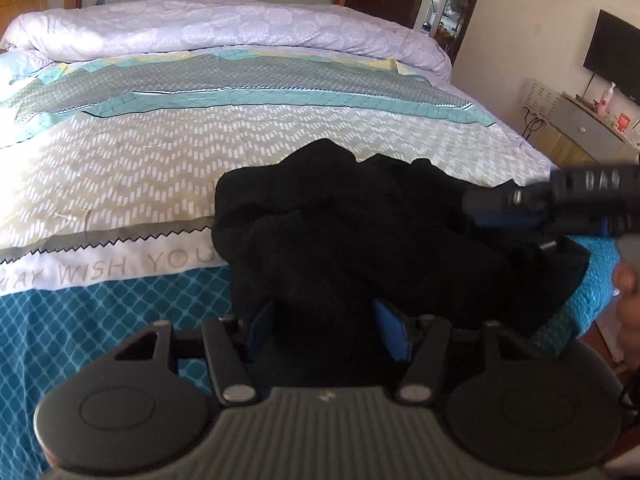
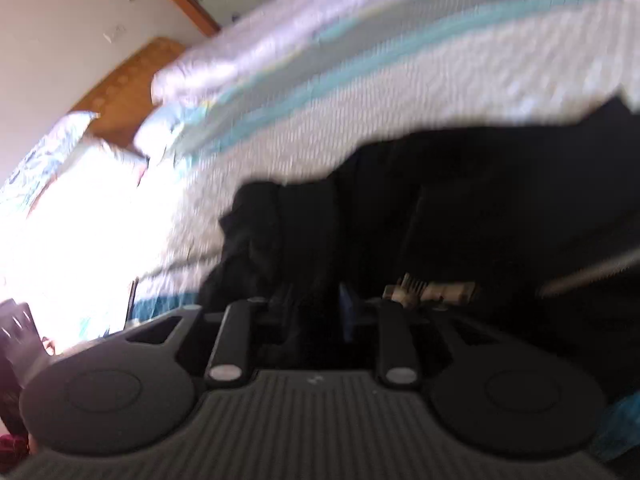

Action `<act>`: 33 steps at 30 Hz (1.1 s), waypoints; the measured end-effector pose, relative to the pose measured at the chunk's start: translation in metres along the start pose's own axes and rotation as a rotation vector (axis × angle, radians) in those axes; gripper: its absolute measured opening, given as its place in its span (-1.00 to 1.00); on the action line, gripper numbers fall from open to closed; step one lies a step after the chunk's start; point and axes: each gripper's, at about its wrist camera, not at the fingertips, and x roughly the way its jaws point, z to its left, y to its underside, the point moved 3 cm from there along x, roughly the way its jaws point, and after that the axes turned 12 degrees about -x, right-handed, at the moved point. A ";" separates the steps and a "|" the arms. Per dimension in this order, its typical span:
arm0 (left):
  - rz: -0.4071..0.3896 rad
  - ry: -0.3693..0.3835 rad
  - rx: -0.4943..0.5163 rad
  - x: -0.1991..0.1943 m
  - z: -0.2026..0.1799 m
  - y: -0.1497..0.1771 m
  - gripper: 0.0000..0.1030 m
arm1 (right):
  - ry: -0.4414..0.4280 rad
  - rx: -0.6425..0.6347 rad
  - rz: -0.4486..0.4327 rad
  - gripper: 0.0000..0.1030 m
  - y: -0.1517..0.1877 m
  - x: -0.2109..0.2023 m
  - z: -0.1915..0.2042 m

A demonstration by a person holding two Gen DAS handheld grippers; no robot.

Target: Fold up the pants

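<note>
The black pants (image 1: 360, 232) lie crumpled in a heap near the front edge of the bed. My left gripper (image 1: 326, 324) has its blue-padded fingers around a bunch of the black fabric, which fills the gap between them. My right gripper (image 1: 520, 208) comes in from the right, blurred, with its fingers on the right side of the heap. In the right wrist view, which is tilted and blurred, the pants (image 2: 440, 208) fill the right half and the right gripper (image 2: 320, 312) is buried in dark fabric, so its jaws are hard to make out.
The bed carries a patterned blue, beige and teal cover (image 1: 160, 152) with a rolled lilac duvet (image 1: 224, 28) at the far end. A TV (image 1: 616, 56) and a low cabinet (image 1: 588, 124) stand at the right wall. A wooden headboard (image 2: 132, 80) shows in the right wrist view.
</note>
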 end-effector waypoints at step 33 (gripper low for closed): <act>-0.098 0.137 -0.124 -0.051 0.004 -0.015 0.19 | 0.094 -0.107 -0.101 -0.09 -0.029 0.001 0.014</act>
